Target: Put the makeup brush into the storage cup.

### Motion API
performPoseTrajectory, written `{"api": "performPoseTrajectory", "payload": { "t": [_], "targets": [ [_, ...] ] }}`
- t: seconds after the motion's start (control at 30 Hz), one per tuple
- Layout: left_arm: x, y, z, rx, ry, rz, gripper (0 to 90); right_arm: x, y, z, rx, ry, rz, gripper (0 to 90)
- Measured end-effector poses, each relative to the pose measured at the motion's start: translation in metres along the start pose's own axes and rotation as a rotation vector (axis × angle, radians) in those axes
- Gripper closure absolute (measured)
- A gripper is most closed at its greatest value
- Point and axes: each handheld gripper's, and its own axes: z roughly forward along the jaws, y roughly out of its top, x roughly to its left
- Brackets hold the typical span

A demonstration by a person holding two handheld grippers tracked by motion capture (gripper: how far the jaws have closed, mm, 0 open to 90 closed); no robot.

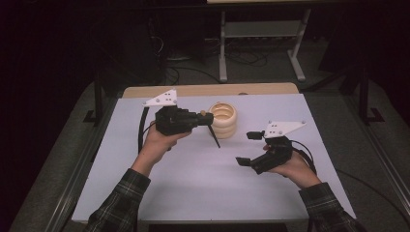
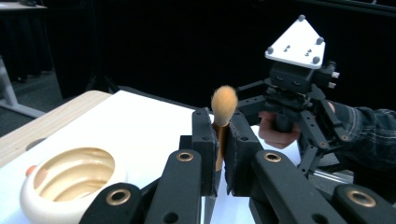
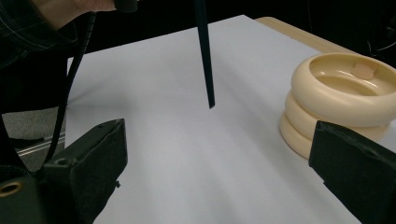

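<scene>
A worktop (image 1: 203,183) carried a stack of rings (image 1: 223,120) toward its far side, near the middle. The left gripper (image 1: 205,117) was held above the worktop just left of the stack, its jaws closed on a brush (image 2: 222,122), whose handle slanted down toward the person without reaching the surface. The right gripper (image 1: 249,148) was held to the right of the stack and nearer the person, well apart from it, jaws spread and pointing left. A table frame (image 1: 261,34) stood on the floor beyond the worktop.
</scene>
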Motion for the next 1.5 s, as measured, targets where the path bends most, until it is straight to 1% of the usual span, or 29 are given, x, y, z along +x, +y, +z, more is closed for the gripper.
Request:
{"api": "performPoseTrajectory", "payload": {
  "t": [0.1, 0.17, 0.4, 0.57, 0.73, 0.83, 0.93, 1.03, 1.1, 1.17, 1.23, 1.3, 1.43, 1.5],
  "targets": [
    [0.004, 0.003, 0.002, 0.006, 0.014, 0.007, 84.6, -0.001, -0.002, -0.004, 0.0, -0.009, 0.005, 3.7],
    [0.009, 0.005, 0.003, -0.004, 0.018, 0.002, 84.6, -0.001, -0.005, -0.006, 0.003, -0.021, 0.006, 3.4],
    [0.022, 0.014, 0.007, -0.015, 0.034, -0.002, 84.6, -0.002, -0.009, -0.012, 0.002, -0.034, 0.012, 3.4],
    [0.032, 0.019, 0.01, -0.016, 0.054, -0.005, 84.6, -0.003, -0.01, -0.014, -0.004, -0.037, 0.017, 3.4],
    [0.041, 0.02, 0.012, -0.038, 0.068, -0.017, 84.6, -0.003, -0.01, -0.015, -0.004, -0.035, 0.013, 3.4],
    [0.047, 0.02, 0.014, -0.037, 0.08, -0.02, 84.6, -0.003, -0.01, -0.014, 0.0, -0.033, 0.012, 3.3],
    [0.052, 0.021, 0.015, -0.032, 0.102, -0.016, 84.6, -0.003, -0.01, -0.014, 0.002, -0.028, 0.01, 3.3],
    [0.058, 0.022, 0.016, -0.037, 0.117, -0.022, 84.6, -0.003, -0.01, -0.013, 0.004, -0.027, 0.01, 3.3],
    [0.062, 0.023, 0.016, -0.034, 0.14, -0.016, 84.6, -0.003, -0.01, -0.013, 0.005, -0.026, 0.009, 3.3],
    [0.065, 0.023, 0.017, -0.04, 0.152, -0.02, 84.6, -0.003, -0.01, -0.013, 0.004, -0.024, 0.01, 3.3],
    [0.069, 0.023, 0.017, -0.035, 0.166, -0.017, 84.6, -0.003, -0.01, -0.014, 0.004, -0.023, 0.011, 3.3],
    [0.072, 0.023, 0.017, -0.044, 0.17, -0.024, 84.6, -0.004, -0.011, -0.014, 0.005, -0.024, 0.013, 3.3],
    [0.076, 0.022, 0.02, -0.048, 0.195, -0.023, 84.6, -0.004, -0.011, -0.015, 0.001, -0.023, 0.014, 3.3],
    [0.078, 0.02, 0.022, -0.04, 0.215, -0.013, 84.6, -0.005, -0.012, -0.015, 0.002, -0.025, 0.016, 3.3]
  ]
}}
